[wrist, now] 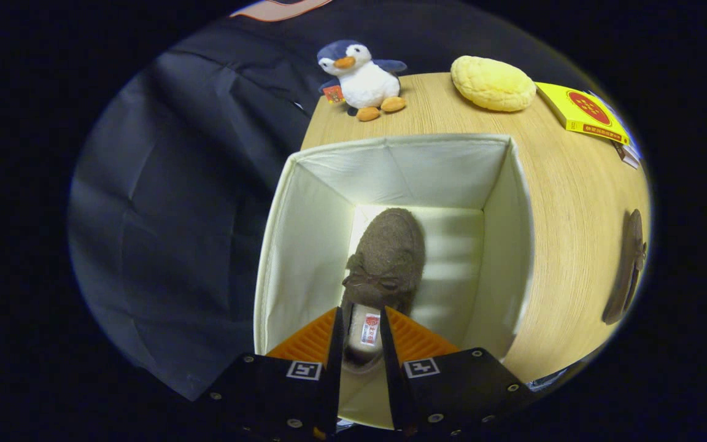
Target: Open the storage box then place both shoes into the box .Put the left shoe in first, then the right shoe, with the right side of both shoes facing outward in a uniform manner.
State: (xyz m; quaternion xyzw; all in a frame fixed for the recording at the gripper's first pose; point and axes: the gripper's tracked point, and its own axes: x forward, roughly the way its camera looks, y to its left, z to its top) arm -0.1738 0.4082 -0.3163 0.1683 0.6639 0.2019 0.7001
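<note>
Here, seen from above the open box: gripper poised at the near rim, fingers set a little apart with the heel of a brown shoe lying between them. Whether both fingers press on the heel, impossible to tell. Shoe resting on the box floor, toe pointing away from the fingers toward the far wall, small bow across its upper, a label visible inside the opening just between the fingertips. Pale fabric walls of the box rising around the shoe on all sides. Box standing on a wooden table. Second shoe lying on the table to the right of the box, well apart from the gripper, seen at a steep angle and hard to make out in detail. Beyond the box, at the table's far edge: a plush penguin, a yellow bun and a yellow carton.
</note>
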